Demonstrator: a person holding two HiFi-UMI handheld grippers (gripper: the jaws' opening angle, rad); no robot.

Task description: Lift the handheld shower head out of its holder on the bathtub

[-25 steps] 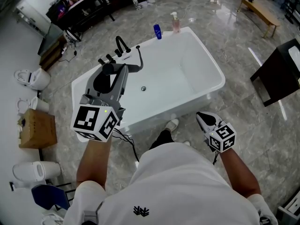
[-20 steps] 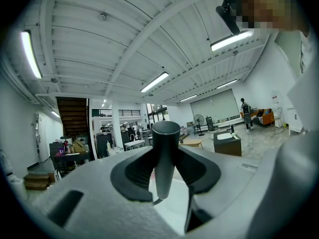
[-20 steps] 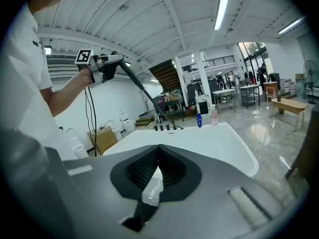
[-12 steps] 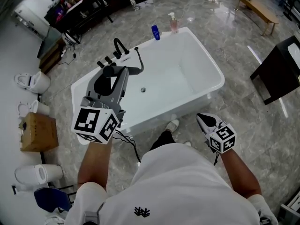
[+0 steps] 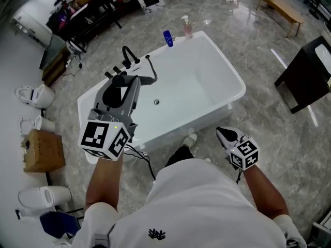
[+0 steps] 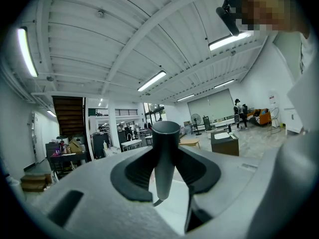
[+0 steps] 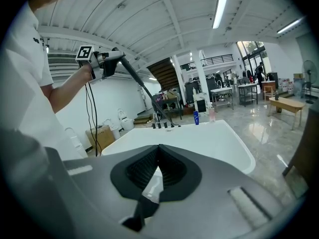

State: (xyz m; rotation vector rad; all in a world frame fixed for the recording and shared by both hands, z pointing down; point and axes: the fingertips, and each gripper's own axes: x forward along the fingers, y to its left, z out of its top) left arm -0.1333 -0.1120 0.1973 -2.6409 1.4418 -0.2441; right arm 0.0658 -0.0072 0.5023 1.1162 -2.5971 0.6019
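We held the slim black handheld shower head (image 6: 165, 158) clamped in the half-closed left tool (image 5: 122, 79), its long axis slanting down toward the tap end of the white bathtub (image 5: 226, 66), while the right tool (image 7: 158, 151), shut and empty, hung well apart.

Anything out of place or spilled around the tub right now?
Nothing spilled or damaged. Only the shower head is off its holder, clamped in the left gripper and held up by the bathtub's tap end.
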